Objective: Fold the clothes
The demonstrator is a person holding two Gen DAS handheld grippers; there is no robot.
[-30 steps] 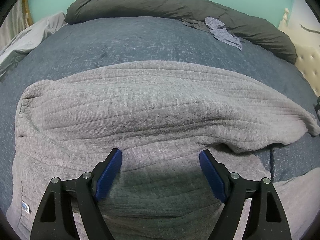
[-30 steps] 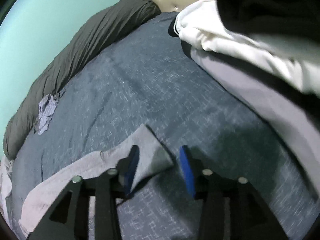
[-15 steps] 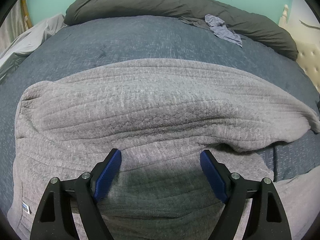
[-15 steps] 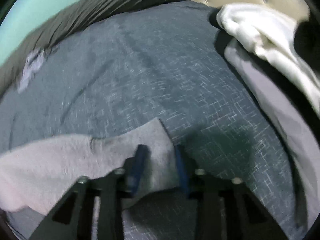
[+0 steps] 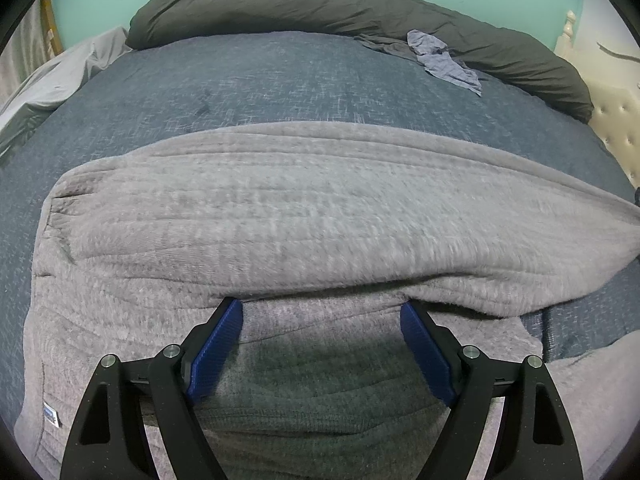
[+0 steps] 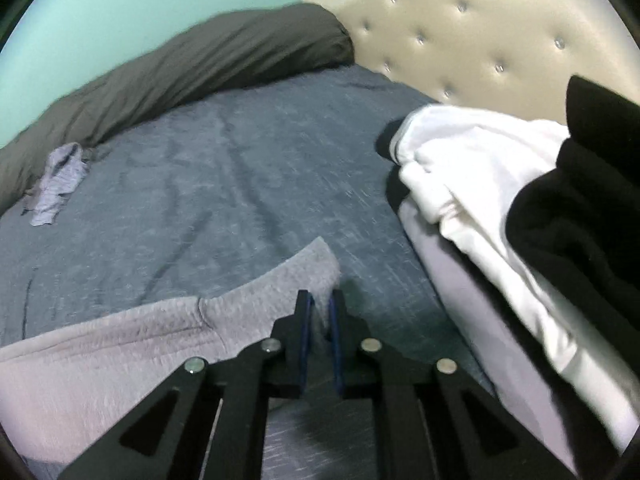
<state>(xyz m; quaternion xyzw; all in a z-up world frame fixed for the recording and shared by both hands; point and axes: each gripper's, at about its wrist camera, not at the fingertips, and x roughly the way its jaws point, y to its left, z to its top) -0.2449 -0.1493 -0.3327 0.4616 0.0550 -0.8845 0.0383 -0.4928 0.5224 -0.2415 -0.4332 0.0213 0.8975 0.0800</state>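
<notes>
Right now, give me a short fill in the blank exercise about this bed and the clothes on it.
1. The grey sweater lies on a ____ bedspread.
2. The right gripper is closing on the sweater's ____.
3. The left gripper hangs ____ above the sweater.
Missing words: blue; sleeve; open

dim even indoor light; soft shadow under left gripper [image 5: 321, 312]; right view motion-blurred; fisheye bending, dark corners.
</notes>
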